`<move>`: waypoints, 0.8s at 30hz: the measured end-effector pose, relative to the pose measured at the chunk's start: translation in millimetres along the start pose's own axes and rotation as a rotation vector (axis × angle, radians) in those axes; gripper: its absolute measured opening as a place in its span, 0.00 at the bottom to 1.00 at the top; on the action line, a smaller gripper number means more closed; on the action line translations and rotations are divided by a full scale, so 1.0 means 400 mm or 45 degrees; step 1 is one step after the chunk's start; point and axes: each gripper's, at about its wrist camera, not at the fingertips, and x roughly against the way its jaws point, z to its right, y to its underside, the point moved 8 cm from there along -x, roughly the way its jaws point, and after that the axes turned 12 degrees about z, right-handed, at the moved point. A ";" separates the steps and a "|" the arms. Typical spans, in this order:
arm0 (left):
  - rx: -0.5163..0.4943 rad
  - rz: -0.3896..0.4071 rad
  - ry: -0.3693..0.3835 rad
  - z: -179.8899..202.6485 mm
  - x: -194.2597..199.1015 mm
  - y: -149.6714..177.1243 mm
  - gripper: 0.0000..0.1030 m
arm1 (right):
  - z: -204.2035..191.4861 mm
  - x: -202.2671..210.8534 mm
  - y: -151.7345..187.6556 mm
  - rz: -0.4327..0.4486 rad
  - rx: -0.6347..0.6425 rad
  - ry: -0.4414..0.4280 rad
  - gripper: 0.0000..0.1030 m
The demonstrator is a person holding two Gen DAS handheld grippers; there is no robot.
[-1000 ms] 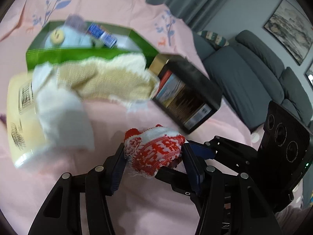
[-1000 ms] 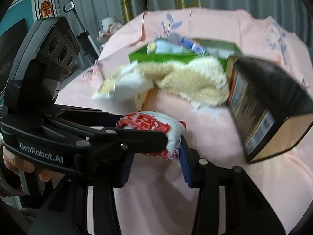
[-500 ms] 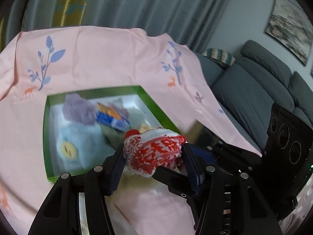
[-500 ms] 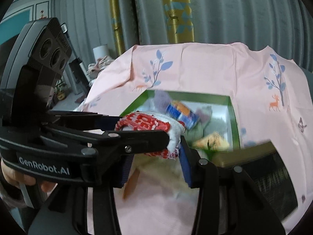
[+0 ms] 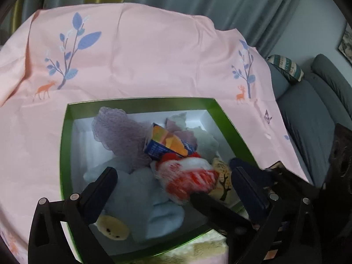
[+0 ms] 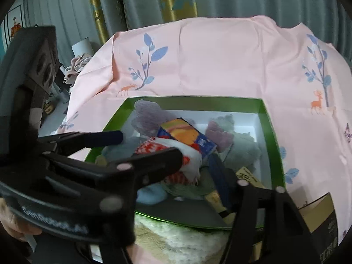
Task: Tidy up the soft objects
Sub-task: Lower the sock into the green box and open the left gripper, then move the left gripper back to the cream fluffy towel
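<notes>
A red-and-white knitted sock bundle (image 5: 187, 179) lies free in the green box (image 5: 63, 154), on a light blue plush (image 5: 145, 200). My left gripper (image 5: 173, 187) is open, its fingers wide on either side of the bundle. In the right wrist view the bundle (image 6: 173, 156) sits between the spread fingers of my right gripper (image 6: 198, 165), which is open too. The left gripper's body crosses in front of the right view and hides part of the box (image 6: 272, 149).
The box also holds a purple mesh cloth (image 5: 118, 134), a blue-orange carton (image 5: 167, 143) and grey-green plush (image 6: 239, 147). A cream fluffy cloth (image 6: 182, 239) lies in front of the box, a black box (image 6: 325, 226) to its right. Pink tablecloth (image 5: 143, 61) surrounds; a sofa (image 5: 312, 114) is right.
Both grippers carried the sock bundle over the green box and opened. The bundle has dropped from their grip into the box.
</notes>
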 end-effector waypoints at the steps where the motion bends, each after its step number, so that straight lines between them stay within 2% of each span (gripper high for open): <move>1: 0.003 0.008 0.003 -0.002 0.011 0.002 1.00 | 0.003 0.012 0.000 0.007 0.004 0.001 0.68; 8: -0.003 0.089 -0.046 -0.015 0.096 -0.002 1.00 | 0.024 0.123 0.009 0.064 0.049 0.038 0.70; 12: -0.048 0.141 -0.101 -0.005 0.156 0.018 1.00 | 0.021 0.180 0.031 0.080 0.080 0.055 0.71; 15: -0.102 0.173 -0.152 0.011 0.202 0.042 1.00 | 0.011 0.221 0.054 0.090 0.102 0.062 0.74; 20: -0.216 0.160 -0.271 0.032 0.256 0.113 1.00 | -0.001 0.264 0.114 0.071 0.101 0.079 0.76; 24: -0.221 0.162 -0.269 0.048 0.296 0.166 1.00 | -0.016 0.293 0.155 0.053 0.089 0.072 0.76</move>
